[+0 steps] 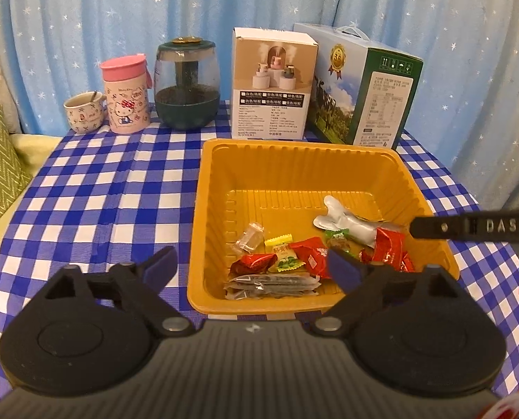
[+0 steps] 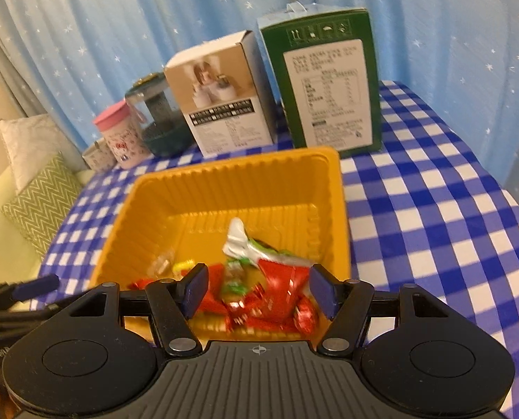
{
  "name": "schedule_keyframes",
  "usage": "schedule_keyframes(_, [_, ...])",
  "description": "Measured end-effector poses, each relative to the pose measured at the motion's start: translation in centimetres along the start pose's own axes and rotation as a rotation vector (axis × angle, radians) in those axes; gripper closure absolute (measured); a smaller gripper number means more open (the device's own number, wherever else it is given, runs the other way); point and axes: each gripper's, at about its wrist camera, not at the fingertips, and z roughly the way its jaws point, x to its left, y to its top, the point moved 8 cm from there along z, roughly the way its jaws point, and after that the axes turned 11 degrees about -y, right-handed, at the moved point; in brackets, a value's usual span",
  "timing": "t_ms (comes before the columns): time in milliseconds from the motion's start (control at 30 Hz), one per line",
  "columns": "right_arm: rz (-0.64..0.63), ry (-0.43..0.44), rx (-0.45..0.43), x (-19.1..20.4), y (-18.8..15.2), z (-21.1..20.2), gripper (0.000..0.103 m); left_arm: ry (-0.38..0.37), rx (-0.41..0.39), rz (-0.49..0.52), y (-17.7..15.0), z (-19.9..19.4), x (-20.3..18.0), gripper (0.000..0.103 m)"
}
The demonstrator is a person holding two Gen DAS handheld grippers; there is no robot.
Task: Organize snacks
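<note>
Snacks (image 1: 294,262) in yellow tray (image 1: 294,171) (jumbled)

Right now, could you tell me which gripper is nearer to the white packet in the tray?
Right. The right gripper hovers over the tray's red snacks just below the white packet; the left gripper straddles the tray's near-left corner.

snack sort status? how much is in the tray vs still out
Done: the wrapped snacks all lie inside the orange tray; none show on the checked tablecloth. In hand: nothing. The left gripper and right gripper are both open and empty, hovering over the tray's near edge. Left: apparently nothing loose to collect in these views, though the table's near edge is hidden behind the grippers.
</note>
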Motion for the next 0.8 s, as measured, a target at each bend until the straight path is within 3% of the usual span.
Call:
schedule_keyframes(200, [-0.022, -0.024, 0.006, -0.5, -1.0, -1.2, 0.038, 0.017, 0.000, -0.004, -0.2, -1.1, -0.5, 0.001])
schedule_keyframes(667, [-0.058, -0.064, -0.002, -1.1, -2.8, -5.5, 0.017, 0.041, -0.015, -0.020, -1.4, -5.5, -2.5, 0.000])
schedule_keyframes(800, [-0.057, -0.070, -0.005, -1.2, -3.5, -7.3, 0.015, 0.038, -0.022, -0.032, -1.4, -7.3, -3.3, 0.000])
